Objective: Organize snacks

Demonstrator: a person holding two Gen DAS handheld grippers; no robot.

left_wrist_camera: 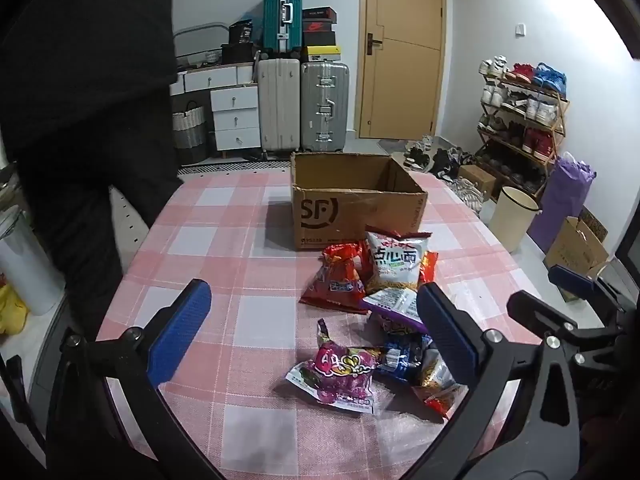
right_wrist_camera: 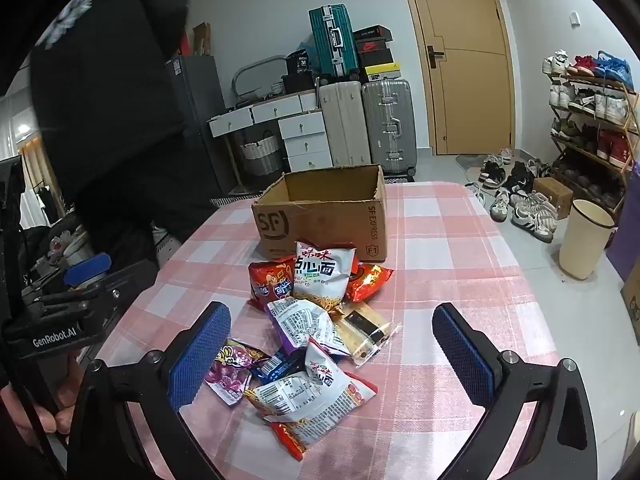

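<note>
You hold both blue-padded grippers, left (left_wrist_camera: 314, 322) and right (right_wrist_camera: 332, 344), spread wide and empty above crinkled snack packets (right_wrist_camera: 312, 344) heaped before an open brown cardboard box (right_wrist_camera: 324, 216) on the pink checked tablecloth (right_wrist_camera: 440, 240).

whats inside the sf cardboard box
The cardboard box is open-topped; only bare inner walls show, no snacks. Its floor is hidden behind the front wall, so the bottom can't be confirmed.

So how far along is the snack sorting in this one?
Nothing looks done: the cardboard box shows no snacks inside, though its floor is partly hidden. Nothing is in hand: left claw and right claw are both open and empty. Left: the whole snack pile on the checked tablecloth.
</note>
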